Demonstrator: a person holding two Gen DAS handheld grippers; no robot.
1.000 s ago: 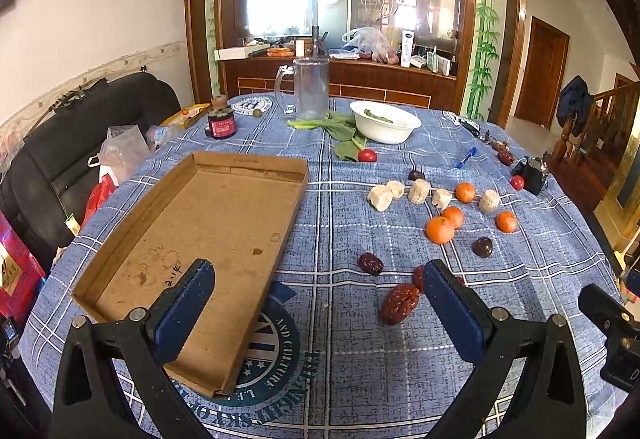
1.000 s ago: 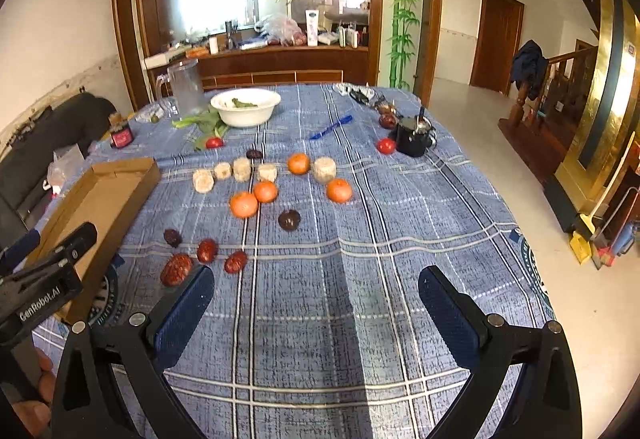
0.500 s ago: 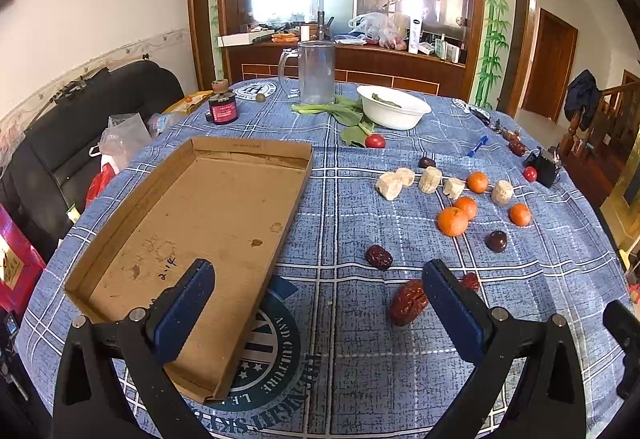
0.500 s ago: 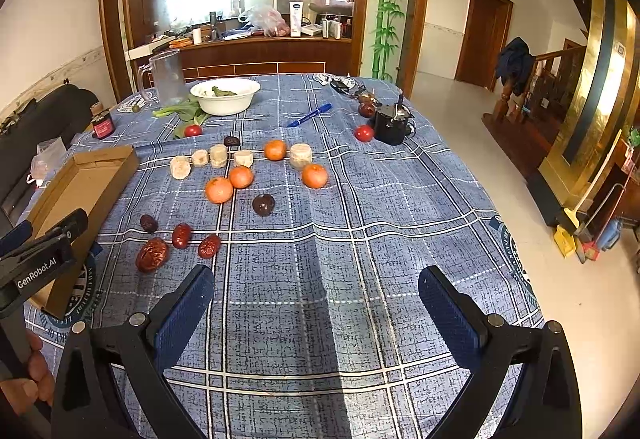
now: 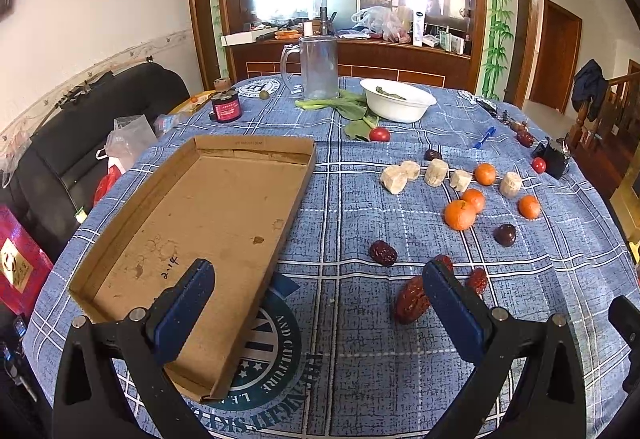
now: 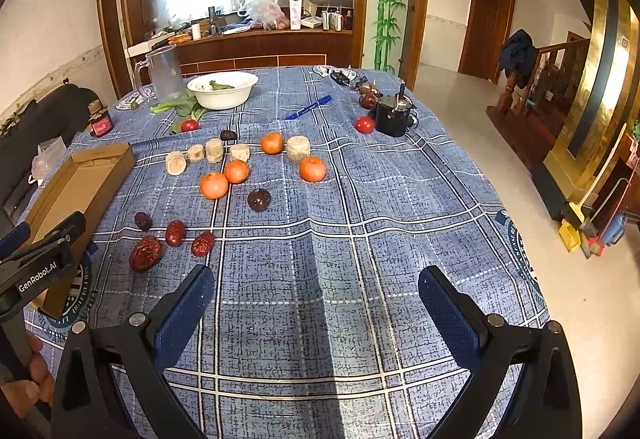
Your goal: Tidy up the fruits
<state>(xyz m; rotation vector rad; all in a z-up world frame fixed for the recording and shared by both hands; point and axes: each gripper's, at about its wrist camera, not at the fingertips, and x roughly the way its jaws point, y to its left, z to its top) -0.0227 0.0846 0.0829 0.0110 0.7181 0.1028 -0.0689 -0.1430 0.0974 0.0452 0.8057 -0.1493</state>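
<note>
Blue checked tablecloth [image 6: 320, 247] fills both views, with nothing in either tool. Your left gripper [image 5: 318, 305] hangs with its jaws wide apart, and so does your right gripper [image 6: 316, 303].

The cardboard tray [image 5: 296, 195] lies ahead and to the left of the left gripper and holds no fruit. The red dates [image 5: 412, 303] sit just beside its right finger, with the oranges [image 5: 460, 215] and pale chunks [image 5: 394, 179] farther ahead.

Starting with the largest date looks sensible: centre it between the fingers, come down until they straddle it, and close gently, since it will likely roll.

Lift it over the tray's low wall rather than nudging it.

Bare cloth ahead of the right gripper gives you room; the table edge falls away to its right.
</note>
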